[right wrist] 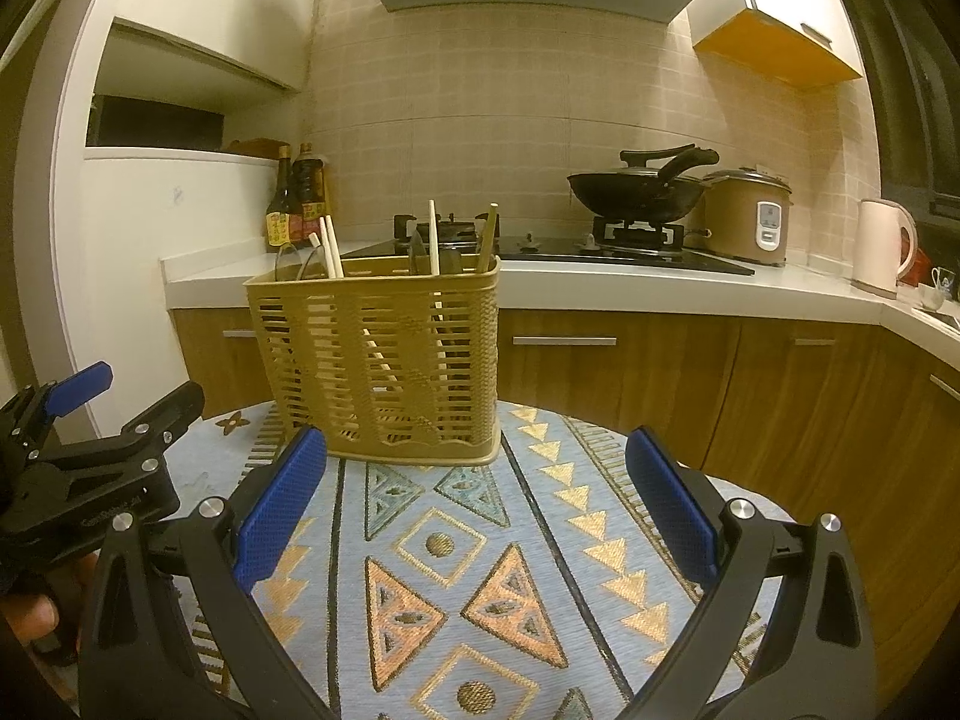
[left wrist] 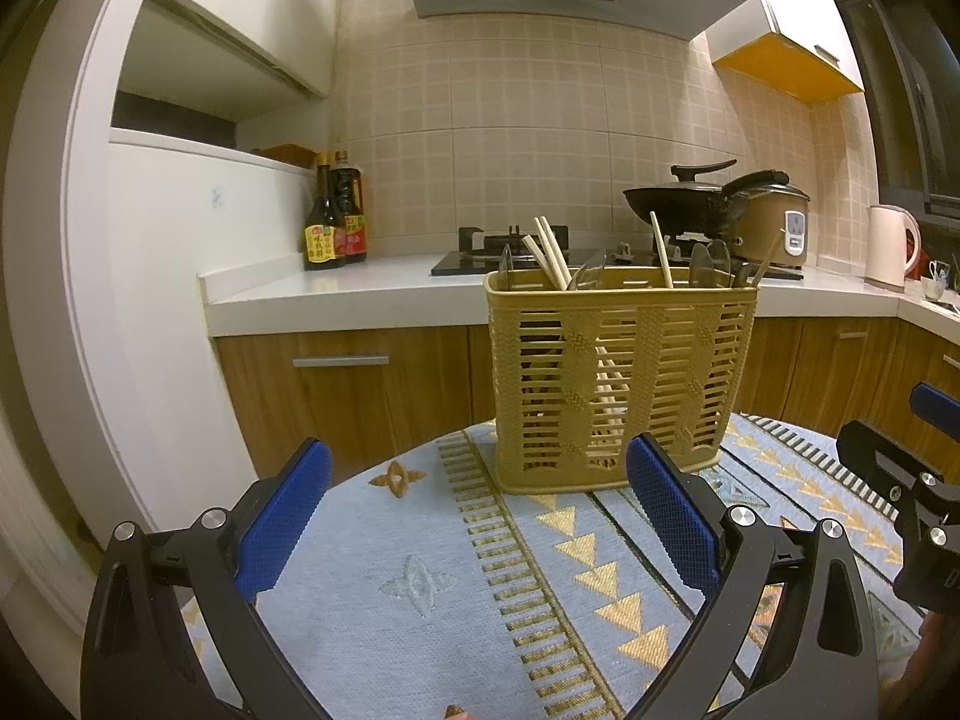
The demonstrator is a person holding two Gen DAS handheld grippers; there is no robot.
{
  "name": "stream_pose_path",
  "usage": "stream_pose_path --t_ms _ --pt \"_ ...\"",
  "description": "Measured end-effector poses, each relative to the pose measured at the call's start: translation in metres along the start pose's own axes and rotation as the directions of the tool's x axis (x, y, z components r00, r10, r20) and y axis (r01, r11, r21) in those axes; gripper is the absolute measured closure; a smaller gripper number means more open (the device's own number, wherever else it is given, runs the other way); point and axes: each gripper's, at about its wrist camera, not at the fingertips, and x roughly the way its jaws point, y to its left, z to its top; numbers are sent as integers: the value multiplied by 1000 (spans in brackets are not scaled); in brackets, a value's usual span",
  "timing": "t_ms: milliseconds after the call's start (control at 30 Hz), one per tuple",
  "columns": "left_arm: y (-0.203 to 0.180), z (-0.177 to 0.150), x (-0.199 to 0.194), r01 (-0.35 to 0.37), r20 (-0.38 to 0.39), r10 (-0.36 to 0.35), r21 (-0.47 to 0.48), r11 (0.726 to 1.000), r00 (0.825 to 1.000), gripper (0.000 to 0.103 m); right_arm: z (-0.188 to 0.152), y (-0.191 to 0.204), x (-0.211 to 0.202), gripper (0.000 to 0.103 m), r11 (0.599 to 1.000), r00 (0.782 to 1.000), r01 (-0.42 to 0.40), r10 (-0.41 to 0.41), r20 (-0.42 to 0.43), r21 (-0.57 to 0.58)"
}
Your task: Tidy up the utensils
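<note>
Both grippers hang low over the patterned tablecloth [left wrist: 420,588], nearest the lens. On the left, the left gripper [left wrist: 474,516] has its blue pads [left wrist: 282,525] spread wide and nothing between them. Ahead of it and a little to the right stands the tan slatted utensil basket [left wrist: 618,384], upright on the cloth. Wooden chopsticks [left wrist: 549,252] and the rounded tops of clear spoons [left wrist: 708,261] stick out above the basket's rim. In the right wrist view the right gripper [right wrist: 477,507] is just as wide open and empty, with the basket ahead to its left. No loose utensil shows on the cloth in either view. By that, the sorting looks finished or nearly so. Any next move would call for finding a piece still out of place, or regrouping chopsticks and spoons between compartments; the dividers cannot be made out.
</note>
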Motion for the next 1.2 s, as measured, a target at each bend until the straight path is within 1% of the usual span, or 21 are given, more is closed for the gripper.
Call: stream_pose_path --t_ms 367,600,667,933,1000,1100,1200 --pt "-2 -1 0 4 -4 -4 9 1000 1000 8 0 -1 2 7 1000 1000 0 0 -3 0" --pt "2 0 1 6 -7 -6 -7 1000 1000 8 0 -3 3 7 1000 1000 -1 1 -8 6" --pt "-1 -1 -2 -8 9 8 10 1000 1000 8 0 -2 3 7 1000 1000 0 0 -9 1" --pt "-13 -1 -8 -14 40 11 70 997 999 8 0 -3 2 7 1000 1000 3 -3 0 6" --pt "-14 -2 -9 -16 45 13 75 997 999 8 0 -4 2 7 1000 1000 4 -4 0 12" --pt "-15 -1 -10 -48 68 42 87 995 997 7 0 -5 3 7 1000 1000 2 -2 -4 15" --pt "-14 -1 -12 -47 74 40 87 995 996 7 0 -5 2 7 1000 1000 3 -2 -3 12"
